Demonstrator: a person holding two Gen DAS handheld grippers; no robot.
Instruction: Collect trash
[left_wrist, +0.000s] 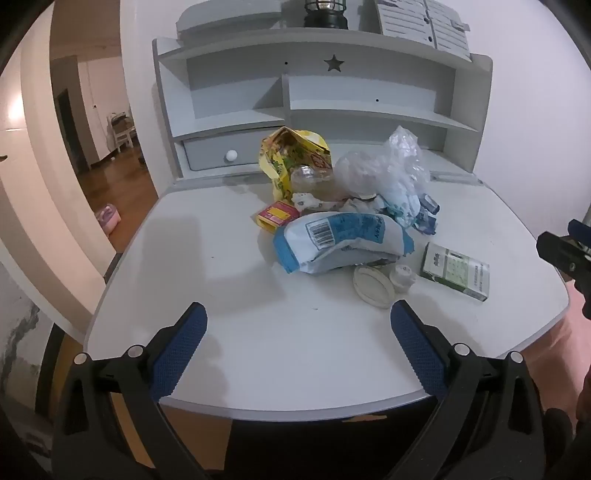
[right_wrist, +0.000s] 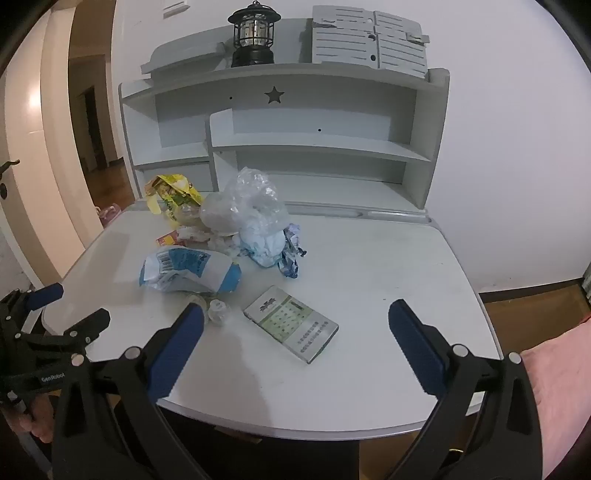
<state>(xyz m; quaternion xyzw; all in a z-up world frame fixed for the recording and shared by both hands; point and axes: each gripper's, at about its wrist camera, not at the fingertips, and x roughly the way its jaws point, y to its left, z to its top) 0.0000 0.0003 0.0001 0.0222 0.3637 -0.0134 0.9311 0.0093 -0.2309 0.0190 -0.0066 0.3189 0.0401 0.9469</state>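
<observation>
Both grippers – left gripper, right gripper – gaping, empty; blue bag at 12 o'clock looks light, crinkly – pinch its edge.

— Lantern cut off by the top edge in the left wrist view; only the base in frame. Same for the grey files.
— Print on the green box too small to read. Jar half hidden behind the yellow bag.
— Round lid partly tucked under the blue bag; in the right wrist view almost wholly covered by a finger.
— Room beyond the doorway dim, blurred.
</observation>
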